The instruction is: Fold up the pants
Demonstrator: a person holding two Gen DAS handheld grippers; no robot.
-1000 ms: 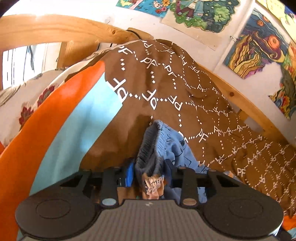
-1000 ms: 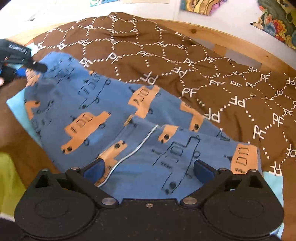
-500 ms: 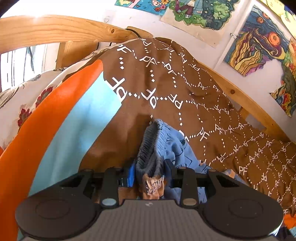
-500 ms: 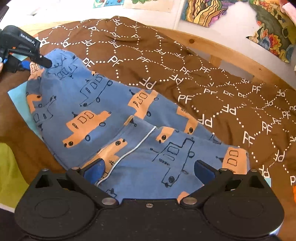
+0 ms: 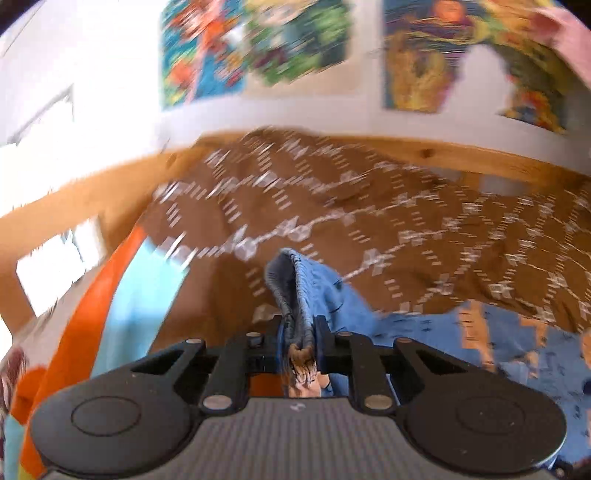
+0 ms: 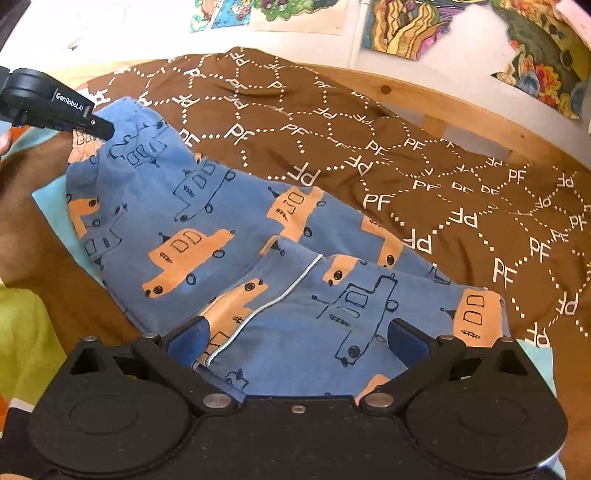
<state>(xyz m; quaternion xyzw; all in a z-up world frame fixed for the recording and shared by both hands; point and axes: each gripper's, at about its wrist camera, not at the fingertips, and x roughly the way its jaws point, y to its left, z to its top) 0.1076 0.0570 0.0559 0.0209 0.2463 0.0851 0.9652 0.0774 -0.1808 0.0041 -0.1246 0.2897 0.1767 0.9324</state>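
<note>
Jaws of the left gripper (image 5: 300, 334) closing on the pants (image 6: 229, 221); right gripper (image 6: 295, 332) wide over them, brown bedspread (image 6: 406, 147) beneath, posters (image 6: 410, 26) far.

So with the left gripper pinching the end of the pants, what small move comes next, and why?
Probably carry that end across toward the right gripper. The left gripper is closing on the ribbed edge of the pants, while the right's jaws stand open over the other end, so the fold is just starting.

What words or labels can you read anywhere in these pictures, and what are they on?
"GenRobot.AI": white print on the side of the left gripper.
"PF": white letters repeated all over the brown bedcover.
The wall posters show no readable words; the left wrist view is too blurred to read.
</note>
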